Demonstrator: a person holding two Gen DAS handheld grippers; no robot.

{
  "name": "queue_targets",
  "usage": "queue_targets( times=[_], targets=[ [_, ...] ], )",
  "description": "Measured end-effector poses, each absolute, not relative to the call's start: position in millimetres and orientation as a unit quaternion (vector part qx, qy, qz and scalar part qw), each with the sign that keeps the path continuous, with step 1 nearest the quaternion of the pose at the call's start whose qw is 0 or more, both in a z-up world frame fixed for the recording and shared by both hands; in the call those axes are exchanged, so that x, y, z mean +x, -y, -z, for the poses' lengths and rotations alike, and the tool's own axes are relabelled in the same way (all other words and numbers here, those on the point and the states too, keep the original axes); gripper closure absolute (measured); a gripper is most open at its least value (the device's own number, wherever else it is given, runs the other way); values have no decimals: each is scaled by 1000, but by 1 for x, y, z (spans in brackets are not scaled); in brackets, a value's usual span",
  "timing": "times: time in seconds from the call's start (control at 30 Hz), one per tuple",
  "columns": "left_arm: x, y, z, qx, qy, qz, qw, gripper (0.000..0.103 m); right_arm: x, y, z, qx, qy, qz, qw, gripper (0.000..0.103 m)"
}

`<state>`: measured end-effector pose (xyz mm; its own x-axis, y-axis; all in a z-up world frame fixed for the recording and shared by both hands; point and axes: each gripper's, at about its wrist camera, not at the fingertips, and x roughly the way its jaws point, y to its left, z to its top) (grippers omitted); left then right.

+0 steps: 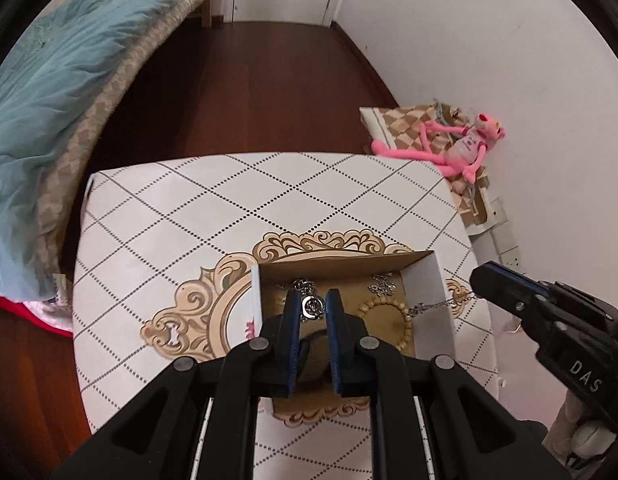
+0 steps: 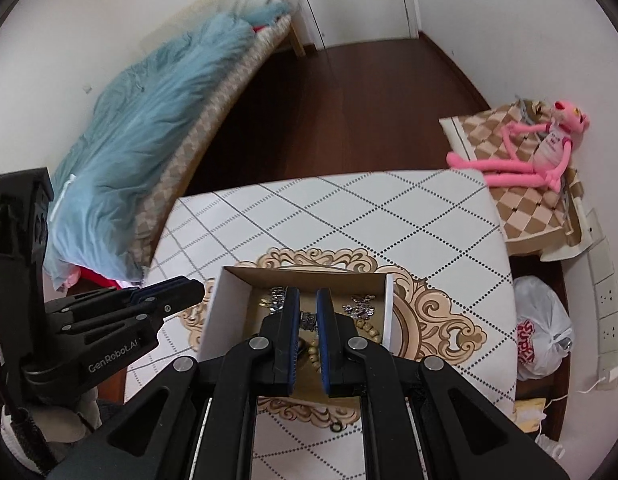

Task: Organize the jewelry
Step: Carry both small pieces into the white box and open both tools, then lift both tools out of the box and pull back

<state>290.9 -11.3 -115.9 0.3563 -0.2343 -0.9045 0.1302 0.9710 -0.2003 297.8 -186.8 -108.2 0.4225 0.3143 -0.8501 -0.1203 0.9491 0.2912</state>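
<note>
On the quilted table (image 1: 181,216), an open cardboard box (image 1: 437,280) sits near the front edge, toward the right side, holding most of the jewelry: a bead bracelet (image 1: 405,312) and loose silver chains. The step in hand looks like gathering the last pieces into it. The left gripper (image 1: 312,308) hovers above the box with its fingers slightly parted around a ring pendant (image 1: 311,307), gripping nothing I can confirm. The right gripper (image 1: 479,280), off the table's right edge, seems pressed together on a thin chain (image 1: 441,304) draped over the box's right wall, which next needs lowering inside.
</note>
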Motion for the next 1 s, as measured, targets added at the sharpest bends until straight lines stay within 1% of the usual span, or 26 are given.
queue_targets(
  times=[0.17,0.27,0.37,0.43,0.47,0.5,0.53,0.57,0.6,0.67,0.7,0.73,0.77,0.8,0.93,1.0],
  targets=[
    [309,15,139,-65,-598,109,791,92,321,191,131,93,-550,-114,822,94],
    [314,16,146,-54,-614,90,782,91,330,193,143,88,-571,-107,809,94],
    [315,12,148,-46,-617,70,783,87,334,194,155,78,-593,-107,794,93],
    [314,9,147,-37,-614,53,786,74,334,194,160,72,-603,-104,787,93],
    [314,8,147,-32,-612,46,789,52,332,194,161,70,-606,-102,786,90],
    [312,6,145,-28,-607,37,793,29,331,194,162,69,-608,-102,784,80],
    [312,4,144,-24,-604,31,796,23,329,194,163,68,-610,-101,783,73],
    [310,3,143,-18,-598,25,801,23,327,193,162,64,-609,-99,784,61],
    [309,1,142,-15,-596,20,803,23,325,192,162,57,-608,-98,786,53],
    [306,-1,142,-12,-594,14,804,23,321,191,162,49,-608,-93,787,49],
    [304,-3,142,-8,-592,8,806,21,318,191,163,45,-610,-89,786,43],
    [301,-5,143,-4,-592,2,806,18,316,191,164,43,-611,-85,786,38],
    [299,-5,144,0,-591,-4,806,11,314,191,164,38,-612,-80,786,26],
    [296,-7,146,3,-590,-9,808,7,311,191,164,30,-611,-70,788,18],
    [285,-11,150,8,-582,-22,813,6,300,194,165,9,-604,-45,796,15],
    [280,-11,150,10,-576,-27,817,2,294,194,166,-1,-601,-34,799,4]
  ],
)
